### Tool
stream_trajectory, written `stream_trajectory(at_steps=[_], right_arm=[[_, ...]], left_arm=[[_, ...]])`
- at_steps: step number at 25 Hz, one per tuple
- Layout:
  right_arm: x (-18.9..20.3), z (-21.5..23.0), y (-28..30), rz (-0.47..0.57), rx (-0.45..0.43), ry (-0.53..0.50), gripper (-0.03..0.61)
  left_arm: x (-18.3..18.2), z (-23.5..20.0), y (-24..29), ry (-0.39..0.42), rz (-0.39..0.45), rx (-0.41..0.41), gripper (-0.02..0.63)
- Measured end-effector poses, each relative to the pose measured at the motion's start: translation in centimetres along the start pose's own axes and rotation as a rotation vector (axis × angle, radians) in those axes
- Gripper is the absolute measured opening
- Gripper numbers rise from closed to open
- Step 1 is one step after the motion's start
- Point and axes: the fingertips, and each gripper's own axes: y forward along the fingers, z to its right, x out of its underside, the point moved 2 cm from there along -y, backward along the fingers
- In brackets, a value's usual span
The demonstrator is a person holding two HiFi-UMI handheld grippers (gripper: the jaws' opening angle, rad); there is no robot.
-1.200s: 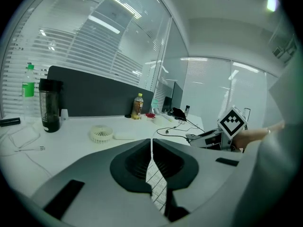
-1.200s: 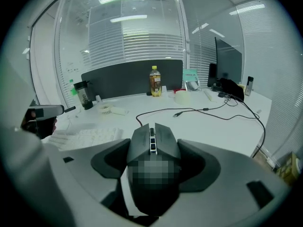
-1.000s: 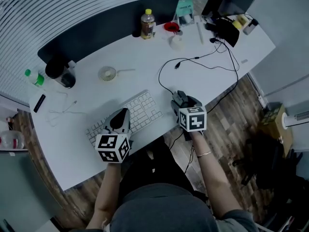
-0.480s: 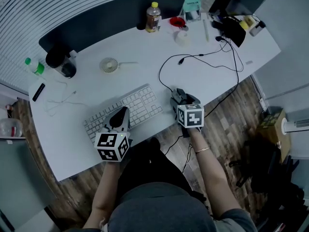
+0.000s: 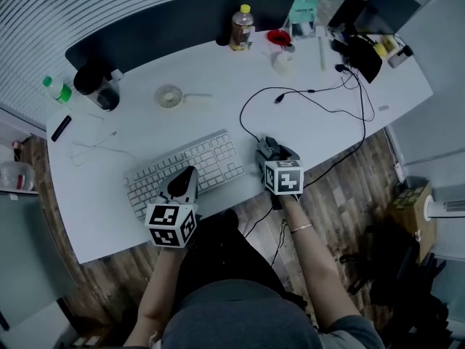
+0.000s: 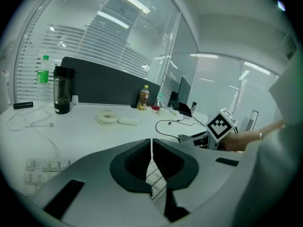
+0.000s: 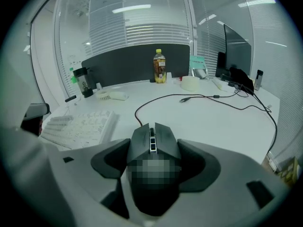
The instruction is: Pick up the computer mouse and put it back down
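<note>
White office bench (image 5: 218, 71) is carrying a keyboard (image 5: 182, 169). Right tongs (image 7: 154, 151) are clamping the computer mouse (image 7: 154, 138) just right of the keyboard; lifted or resting, cannot tell. Left tongs (image 6: 151, 167) are hanging clenched, empty, over the keyboard. Grasp looks made; put-down is left.

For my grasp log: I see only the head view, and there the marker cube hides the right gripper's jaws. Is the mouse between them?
Observer: Yes. The right gripper view shows the right gripper shut on the mouse, one jaw against each side.
Operator: And the left jaws, please?
Observer: In the left gripper view the left gripper has its jaws together, with nothing between them.
</note>
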Motion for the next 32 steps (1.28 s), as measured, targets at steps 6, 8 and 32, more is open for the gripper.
stream_trajectory(at_steps=[6,8,32], right_arm=[[-0.6,0.2,1.1,-0.004,-0.011,-0.015,0.311],[-0.8,0.3,1.5,-0.003,-0.009,-0.02,0.311],[-1.8,0.5,3.0,0.003,-0.008,-0.05,0.316]], left_arm=[[0.4,0.1,0.2,-0.013,-0.006,-0.011,0.029],[0.4,0.0,0.3,-0.019,-0.006,-0.016,0.029],[0.2,-0.6,1.1,-0.035,-0.006,-0.044,0.029]])
